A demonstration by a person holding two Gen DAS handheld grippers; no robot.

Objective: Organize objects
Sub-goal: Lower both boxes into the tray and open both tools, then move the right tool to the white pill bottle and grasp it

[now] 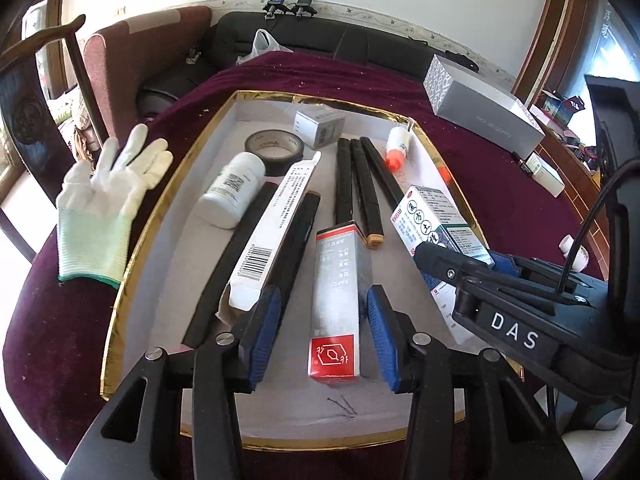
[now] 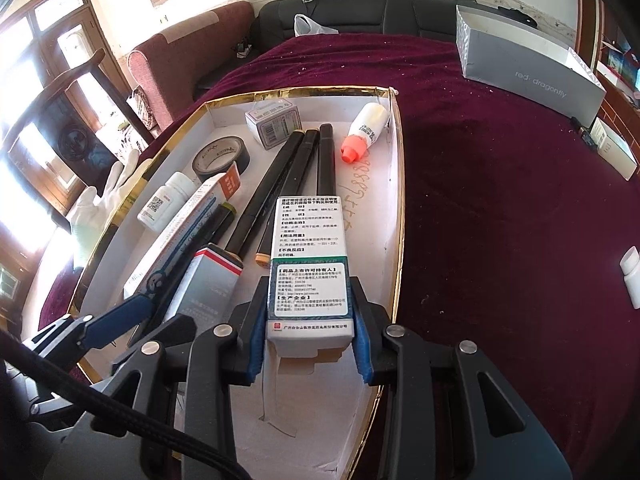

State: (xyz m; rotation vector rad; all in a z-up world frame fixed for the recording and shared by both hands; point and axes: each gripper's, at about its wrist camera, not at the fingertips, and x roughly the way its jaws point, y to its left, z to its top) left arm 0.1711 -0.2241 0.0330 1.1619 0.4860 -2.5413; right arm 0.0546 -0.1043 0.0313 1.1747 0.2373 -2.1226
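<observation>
The gold-rimmed tray [image 1: 132, 264] sits on a maroon tablecloth [image 2: 500, 208] and holds the sorted items. In the right wrist view, the right gripper [image 2: 308, 344] has its blue pads pressed against both sides of a green-and-white medicine box [image 2: 310, 264], low centre of frame, the box lying over the tray's white floor near its right wall. In the left wrist view, the left gripper [image 1: 322, 340] has its jaws spread either side of a grey-and-red carton [image 1: 340, 300] lying flat in the tray at lower centre; the pads appear clear of its sides, though the fisheye makes contact hard to judge. Above the carton, centre of frame, three black markers [image 1: 360, 176] lie side by side. Left of them lie a long white barcoded box [image 1: 272, 232], a white pill bottle [image 1: 234, 188] and a black tape roll [image 1: 274, 150]. An orange-capped bottle [image 1: 398, 148] lies at upper right of the tray, a small grey box [image 1: 320, 126] at its far end. A white glove [image 1: 106, 200] rests at left, on the cloth beside the tray rim.
</observation>
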